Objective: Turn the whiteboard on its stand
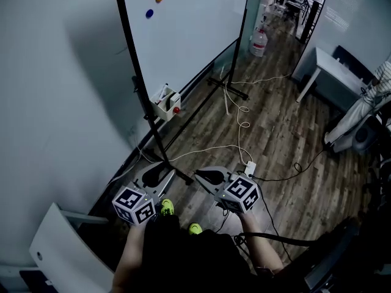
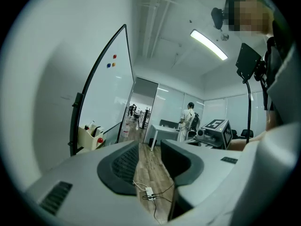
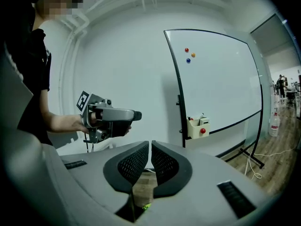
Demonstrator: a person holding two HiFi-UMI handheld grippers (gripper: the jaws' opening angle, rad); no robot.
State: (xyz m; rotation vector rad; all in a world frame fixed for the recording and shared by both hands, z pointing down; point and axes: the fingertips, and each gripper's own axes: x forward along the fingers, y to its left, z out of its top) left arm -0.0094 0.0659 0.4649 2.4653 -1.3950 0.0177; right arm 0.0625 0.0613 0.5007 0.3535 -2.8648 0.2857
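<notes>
The whiteboard (image 1: pixel 189 29) stands in a black frame on a floor stand, close to the wall on the left, with three small magnets near its top. A small marker box (image 1: pixel 166 102) hangs on its near post (image 1: pixel 139 84). Both grippers hover low in front of that post's foot, touching nothing. My left gripper (image 1: pixel 156 174) is open, and floor shows between its jaws (image 2: pixel 149 149). My right gripper (image 1: pixel 204 177) is shut with nothing in it (image 3: pixel 150 149). The board (image 3: pixel 221 79) and its marker box (image 3: pixel 197 127) lie ahead to the right in the right gripper view.
Cables (image 1: pixel 241 124) and a power strip (image 1: pixel 249 166) lie on the wood floor by the stand's feet. A water jug (image 1: pixel 259 41) stands beyond the board. A white table (image 1: pixel 333 72) and a person in a striped shirt (image 1: pixel 382 78) are at the right. A white panel (image 1: pixel 58 249) leans at the lower left.
</notes>
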